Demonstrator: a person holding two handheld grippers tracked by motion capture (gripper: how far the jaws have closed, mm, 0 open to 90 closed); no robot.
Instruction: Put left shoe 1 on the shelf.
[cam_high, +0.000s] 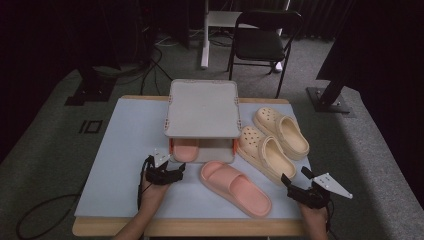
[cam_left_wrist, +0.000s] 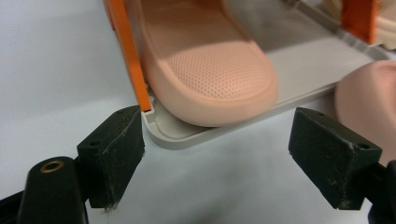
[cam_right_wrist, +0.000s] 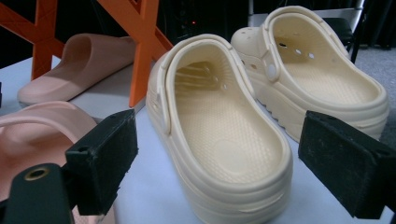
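Table (cam_high: 125, 150) with pale blue top, wooden edge along near side. Grey two-tier rack (cam_high: 202, 107) at back centre (orange uprights between tiers). Pink slide (cam_high: 186, 150) on rack's lower tier. Second pink slide (cam_high: 235, 187) flat on table, just in front. Two cream clogs (cam_high: 272, 142) side by side right of rack.

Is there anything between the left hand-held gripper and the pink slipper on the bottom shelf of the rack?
Nothing visible. The left hand-held gripper faces the heel of the pink slipper with open jaws and bare table between. The rack's orange post stands just beside the slipper, close to one jaw's path, and the shelf lip runs under the heel.
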